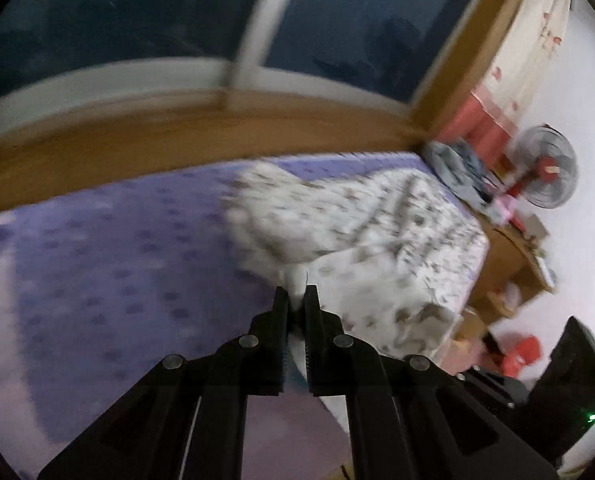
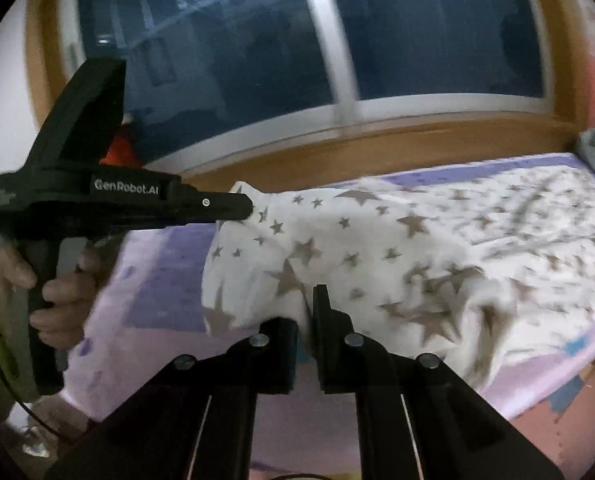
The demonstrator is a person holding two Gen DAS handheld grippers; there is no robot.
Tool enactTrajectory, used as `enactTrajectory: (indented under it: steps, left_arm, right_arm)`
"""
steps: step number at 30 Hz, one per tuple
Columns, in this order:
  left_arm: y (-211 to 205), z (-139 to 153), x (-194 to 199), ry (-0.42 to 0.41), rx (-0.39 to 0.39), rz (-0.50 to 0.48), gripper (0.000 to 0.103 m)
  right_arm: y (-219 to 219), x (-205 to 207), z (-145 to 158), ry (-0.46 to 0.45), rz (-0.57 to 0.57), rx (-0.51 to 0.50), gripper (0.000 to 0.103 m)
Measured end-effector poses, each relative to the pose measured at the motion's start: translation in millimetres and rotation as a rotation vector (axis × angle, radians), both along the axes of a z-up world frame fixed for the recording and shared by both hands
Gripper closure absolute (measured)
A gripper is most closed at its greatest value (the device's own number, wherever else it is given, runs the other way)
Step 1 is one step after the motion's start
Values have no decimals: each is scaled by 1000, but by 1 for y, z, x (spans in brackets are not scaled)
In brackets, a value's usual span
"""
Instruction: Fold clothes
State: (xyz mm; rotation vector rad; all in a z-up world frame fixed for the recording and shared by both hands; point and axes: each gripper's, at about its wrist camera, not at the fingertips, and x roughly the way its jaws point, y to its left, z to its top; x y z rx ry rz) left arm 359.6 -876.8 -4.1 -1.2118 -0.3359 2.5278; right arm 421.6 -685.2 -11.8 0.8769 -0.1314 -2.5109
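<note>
A white garment with grey stars lies spread over a purple bedsheet and is lifted at its near-left end. My left gripper is shut on a white fold of this garment. In the right wrist view the left gripper comes in from the left, held by a hand, pinching an upper corner of the cloth. My right gripper is shut on the garment's lower edge, which bunches between its fingers.
A wooden window frame with dark glass runs behind the bed. A grey pile of clothes sits at the bed's far corner. A fan and a wooden bedside unit stand beyond the bed. Purple sheet lies bare to the left.
</note>
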Motion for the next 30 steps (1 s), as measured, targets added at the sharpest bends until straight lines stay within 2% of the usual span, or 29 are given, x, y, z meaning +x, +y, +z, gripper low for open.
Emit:
enactTrajectory:
  steps: [3,6,8,15,19,27,30]
  left_arm:
    - [-36,1,27,0,-9,52,97]
    - [-61,-7,47,-11,-38,99,97]
    - [-81,-16,58,-33,-27,129,97]
    - [-135,-40,96,-54,-10,197,97]
    - [-156,-51,110,-67,-16,217,97]
    - [-182,-90,125,-153,-20,221,95]
    - [-187,-102,126,-172,-39,232,91]
  right_arm:
    - [-39,14,0,18,82,29,97]
    - [-76,29,-3,15,153,43,97]
    - [-96,35,-8,10,190,64,97]
    - [-154,42,-31,-66,327,91,97]
    - [-191,62,-44,-78,409,146,97]
    - [-234,70,-90,-184,436,209,97]
    - [-237,73,-93,-190,431,220,95]
